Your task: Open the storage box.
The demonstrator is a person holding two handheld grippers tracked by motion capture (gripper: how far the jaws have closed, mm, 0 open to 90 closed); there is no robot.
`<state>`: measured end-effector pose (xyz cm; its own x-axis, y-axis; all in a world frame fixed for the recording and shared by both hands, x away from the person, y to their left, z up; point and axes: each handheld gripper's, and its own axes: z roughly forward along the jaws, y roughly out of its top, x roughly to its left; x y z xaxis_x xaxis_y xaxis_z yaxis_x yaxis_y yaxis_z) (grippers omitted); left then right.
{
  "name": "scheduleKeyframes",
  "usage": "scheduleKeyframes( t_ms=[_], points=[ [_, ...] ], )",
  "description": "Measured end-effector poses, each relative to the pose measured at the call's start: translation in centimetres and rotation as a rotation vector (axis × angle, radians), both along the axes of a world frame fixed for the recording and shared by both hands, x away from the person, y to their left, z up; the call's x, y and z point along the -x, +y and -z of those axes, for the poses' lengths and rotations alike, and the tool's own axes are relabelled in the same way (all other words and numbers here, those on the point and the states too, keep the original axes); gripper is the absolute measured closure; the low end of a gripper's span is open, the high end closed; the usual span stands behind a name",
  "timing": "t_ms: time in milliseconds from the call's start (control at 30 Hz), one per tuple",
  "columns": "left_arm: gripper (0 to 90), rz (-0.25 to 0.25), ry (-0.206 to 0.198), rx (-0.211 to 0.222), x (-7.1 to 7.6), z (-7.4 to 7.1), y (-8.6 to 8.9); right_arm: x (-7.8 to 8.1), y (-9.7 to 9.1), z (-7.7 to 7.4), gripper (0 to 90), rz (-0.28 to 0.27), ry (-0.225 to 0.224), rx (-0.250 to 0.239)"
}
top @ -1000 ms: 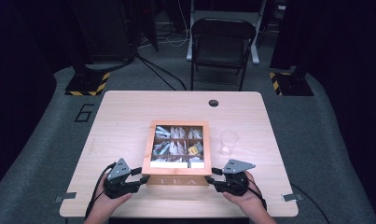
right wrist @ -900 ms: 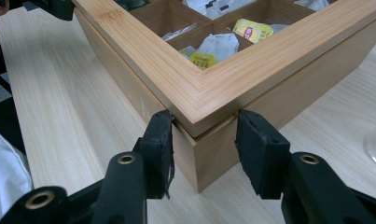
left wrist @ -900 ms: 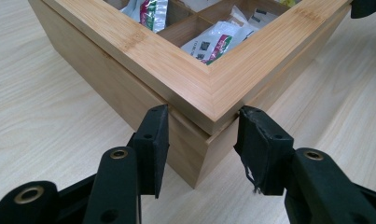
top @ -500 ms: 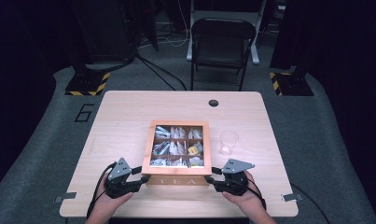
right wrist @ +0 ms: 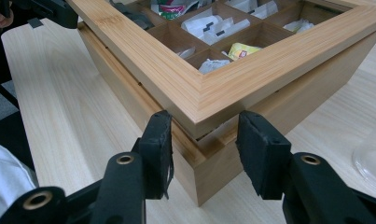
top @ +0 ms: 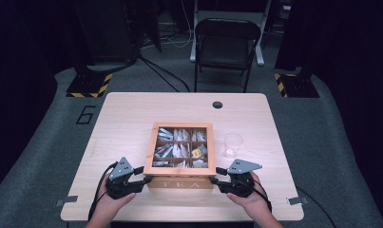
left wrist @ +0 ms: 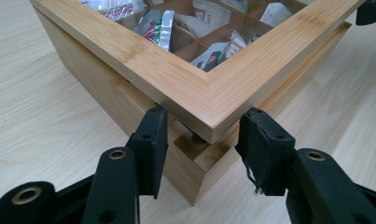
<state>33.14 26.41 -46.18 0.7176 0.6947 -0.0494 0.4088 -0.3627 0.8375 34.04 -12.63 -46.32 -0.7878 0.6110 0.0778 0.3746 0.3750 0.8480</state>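
The tea box [top: 182,183] sits at the near middle of the table [top: 132,118], square to you, with the clear cup [top: 233,145] just off its right side. Almost nothing has shifted in the last second. In the high view, the left gripper [top: 144,180] and right gripper [top: 214,180] are parked at the same two front corners as before, and the box has not slid.

So the lift has not really started. You are set on the corners, not yet swinging the lid [top: 152,147] up.

Both gripper views do show a thin dark gap between the lid frame and the base beneath it, so the front edge looks just cracked open.

In the left gripper view, the lid's front-left corner [left wrist: 195,88] points straight down between the jaws. They stand partly open, one pad against each side of the corner at the seam, apparently pinching the lid there.

The right gripper view mirrors this. The front-right corner [right wrist: 195,100] sits between the two pads, held the same way with the jaws a moderate width apart.

The tea bags [top: 179,147] lie undisturbed in their compartments under the lid's window.
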Motion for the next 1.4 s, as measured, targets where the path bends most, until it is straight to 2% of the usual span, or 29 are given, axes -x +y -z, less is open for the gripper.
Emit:
scheduleKeyframes(
  t_ms=[67,267,367,500,767,833,1167,1333,1400],
  points=[
    [52.6,0.008,0.019,0.016,-0.1,-0.5,0.2,-0.1,0.0,-0.3,53.4,0.004,-0.01,-0.007],
    [52.5,0.004,0.019,0.036,-0.4,-1.1,0.3,-0.3,-0.6,-0.7,49.5,0.014,-0.024,-0.017],
    [52.5,0.004,0.021,0.039,-0.5,-1.4,0.3,-0.5,-1.0,-0.8,47.4,0.038,-0.015,-0.016],
    [52.5,0.005,0.027,0.036,-0.6,-1.8,0.3,-0.6,-1.1,-1.0,46.4,0.039,-0.026,-0.017],
    [52.4,-0.017,0.021,0.044,-1.1,-2.9,0.2,-1.3,-0.7,-2.0,44.5,0.024,-0.088,0.022],
    [51.4,-0.012,0.027,0.031,-1.2,-3.2,0.2,-1.5,-0.6,-2.3,43.3,0.023,-0.094,0.02],
    [46.1,-0.021,-0.014,0.007,-1.5,-4.1,0.1,-2.0,-0.2,-3.5,42.2,-0.002,-0.137,0.042],
    [46.1,-0.002,-0.05,-0.012,-1.8,-5.0,0.1,-2.3,-0.3,-4.3,42.3,0.0,-0.137,0.012],
    [46.1,-0.001,-0.051,-0.009,-1.9,-5.3,0.1,-2.4,-0.4,-4.6,42.6,-0.003,-0.133,0.005]
  ],
)
